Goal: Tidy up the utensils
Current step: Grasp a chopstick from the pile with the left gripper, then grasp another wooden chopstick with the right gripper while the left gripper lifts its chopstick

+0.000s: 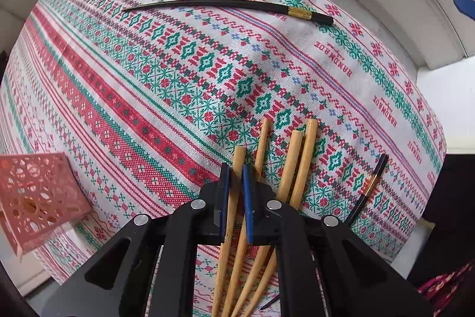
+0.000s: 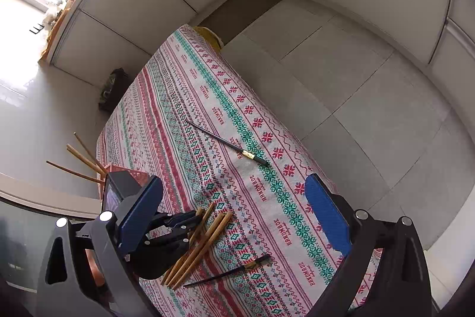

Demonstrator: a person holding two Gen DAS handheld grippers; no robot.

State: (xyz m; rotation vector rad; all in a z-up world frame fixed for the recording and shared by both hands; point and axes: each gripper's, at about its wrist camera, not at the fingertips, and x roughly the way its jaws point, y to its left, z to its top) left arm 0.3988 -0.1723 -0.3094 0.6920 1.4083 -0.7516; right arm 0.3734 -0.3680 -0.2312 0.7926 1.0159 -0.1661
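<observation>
My left gripper (image 1: 236, 168) points straight down and is shut on one wooden chopstick (image 1: 231, 223), which sits pinched between its blue pads. Several more wooden chopsticks (image 1: 297, 162) lie bunched on the patterned tablecloth (image 1: 148, 79) just right of it. One black chopstick with a gold band (image 1: 228, 5) lies far across the cloth, and a second one (image 1: 371, 186) lies to the right of the bunch. My right gripper (image 2: 234, 216) hovers open above the table with nothing between its pads. From there I see the left gripper (image 2: 178, 228) on the wooden bunch (image 2: 204, 242).
A red perforated holder (image 1: 38, 198) stands at the table's left edge; in the right wrist view it (image 2: 136, 176) holds several wooden chopsticks (image 2: 80, 156), partly hidden by my finger. Grey floor tiles (image 2: 356, 79) and white cabinet fronts surround the table.
</observation>
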